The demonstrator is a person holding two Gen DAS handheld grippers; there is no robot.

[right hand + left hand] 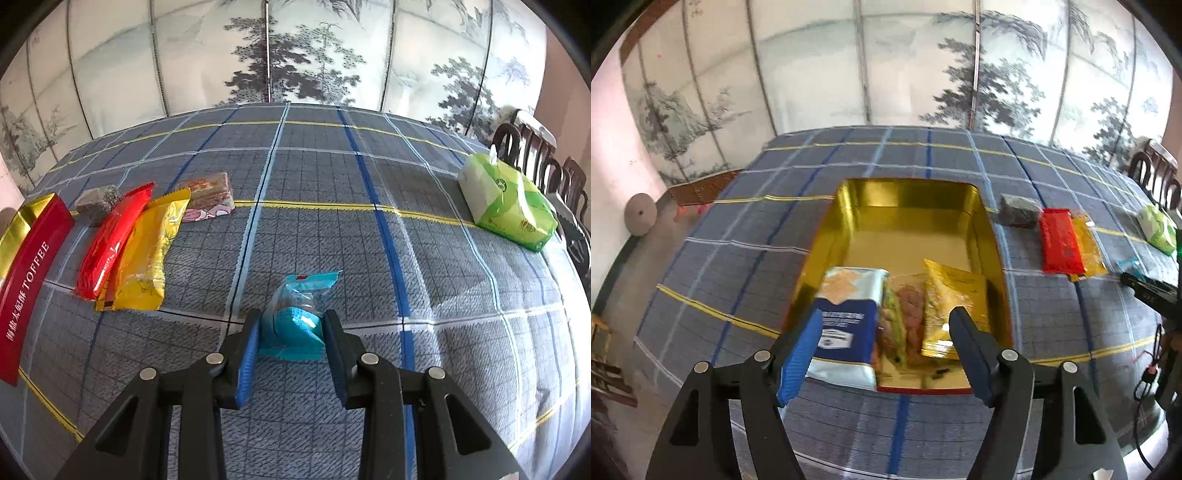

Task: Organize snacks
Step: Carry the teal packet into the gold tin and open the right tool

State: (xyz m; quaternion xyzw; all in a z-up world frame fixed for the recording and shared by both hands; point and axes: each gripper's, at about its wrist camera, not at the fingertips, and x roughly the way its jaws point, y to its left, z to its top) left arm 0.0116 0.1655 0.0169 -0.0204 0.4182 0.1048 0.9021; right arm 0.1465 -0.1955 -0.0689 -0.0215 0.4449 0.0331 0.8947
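Left gripper (886, 325) hangs over the near end of the gold tin (995, 236), jaws spread wide with nothing pinched; the blue-and-white packet (849, 317) sits just beside the left finger, not squeezed. That packet is flat, dark blue lower half with a white label, pale top with a tan cracker picture, and its near end overhangs the tin's red front edge. Next to it in the tin lies a clear bag (901, 321) with greenish and pinkish-brown contents, then a gold foil packet (945, 302) tilted against the right wall. Far half of the tin floor is bare, shiny gold. Tin sits on the blue-grey checked tablecloth (738, 229). To the right of the tin, on the cloth: a small grey block snack (96, 201), a red wrapper (110, 240) overlapping a yellow wrapper (147, 254), and a pink-orange wrapped cake (208, 197) behind them. Right gripper (291, 325) is closed on a small teal packet (295, 314), pads pressing both sides; the packet is teal at the bottom, clear in the middle, crimped teal top with a red dot, low over the cloth. Green tissue pack (506, 199) lies well apart at far right. The tin's red side reads TOFFEE in the right view.
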